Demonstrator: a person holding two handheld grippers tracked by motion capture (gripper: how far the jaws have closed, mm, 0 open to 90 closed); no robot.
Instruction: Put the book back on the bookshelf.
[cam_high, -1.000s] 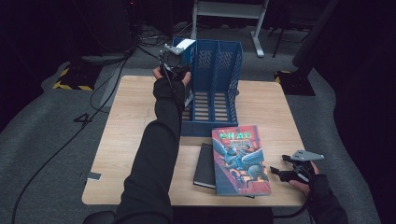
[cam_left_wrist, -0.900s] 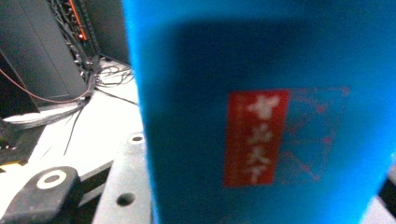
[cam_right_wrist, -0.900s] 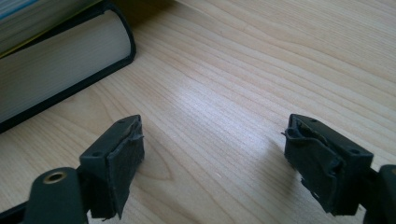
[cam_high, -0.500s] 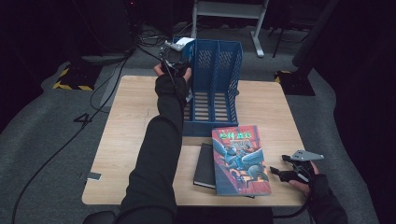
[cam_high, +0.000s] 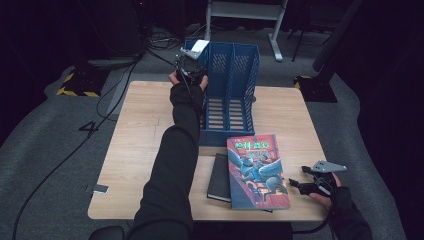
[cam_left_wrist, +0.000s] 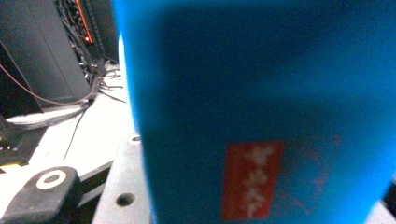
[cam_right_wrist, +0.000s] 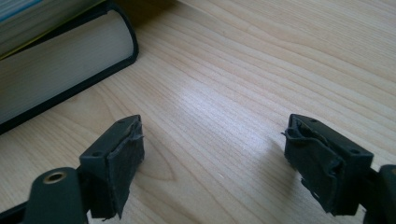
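- Left tongs (cam_high: 190, 64) reach to the far left corner of the blue file rack (cam_high: 235, 75), which stands at the back of the counter (cam_high: 145, 130). In the left gripper view the rack's blue wall (cam_left_wrist: 261, 107) sits right against the lens, blurred; whether these tongs are closed on it or just beside it, I cannot tell.
- Right tongs (cam_right_wrist: 212, 163) hover low over bare counter near the front right edge, jaws spread wide, nothing between them.
- Colourful book (cam_high: 256, 171) lies flat in front of the rack, overlapping a black book (cam_high: 219, 177) beneath it; the black book's page edge (cam_right_wrist: 56, 79) is near the right tongs.
- Risk: the rack is tall and light-looking. A push or pull high at one corner could tip or swivel it rather than slide it.
- Risk: if the rack skids forward, its base could shove the colourful book towards the front edge.
- Risk: the left cable trails along the sleeve (cam_high: 170, 165) and could snag the rack's wall.
- Risk: right tongs grabbing the overlapped books from the side may catch only the top cover.
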